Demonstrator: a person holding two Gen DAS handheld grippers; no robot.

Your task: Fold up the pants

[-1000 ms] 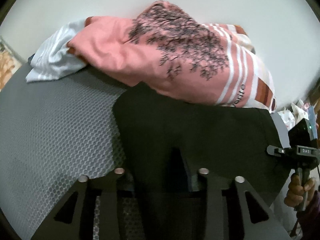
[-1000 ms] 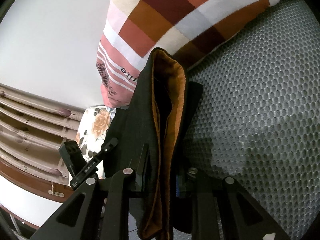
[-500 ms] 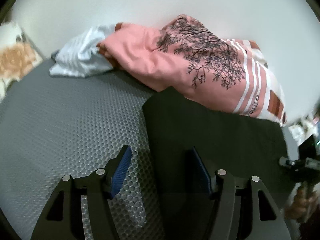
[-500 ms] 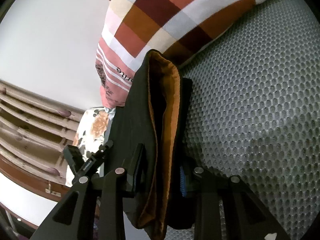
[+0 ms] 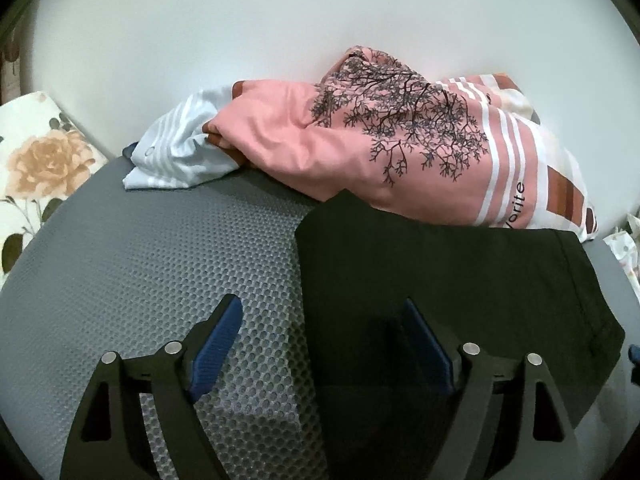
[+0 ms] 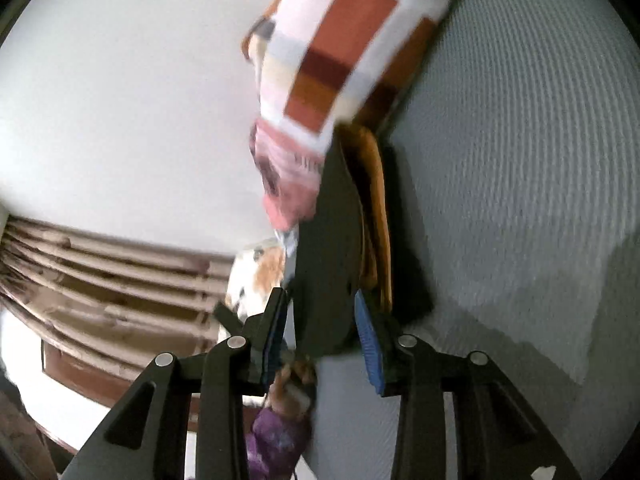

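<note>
We see the black pants with an orange lining (image 5: 440, 280) lying flat as a folded, roughly rectangular slab on the grey honeycomb-textured mat (image 5: 160, 264), their far edge touching a pink bedsheet printed with a dark tree (image 5: 360, 148). A pale blue striped cloth (image 5: 180, 152) sits bunched beside that sheet, well clear of the pants.

Our left gripper (image 5: 324, 332) stands with its blue-padded jaws wide and opening further; one pad hangs over the bare mat, the other over the dark fabric, and neither presses on anything.

Our right gripper (image 6: 320, 320) is at the opposite end, in a blurred view. Its jaws are opening too, and the stacked layers of the pants, orange lining showing along the edge, lie between the pads without being pinched, as far as the blur lets us judge.

We judge the fold largely done: the layers are stacked and laid down, and both tools are letting go. What may remain is a further fold to make the bundle smaller, or smoothing the edges.
</note>
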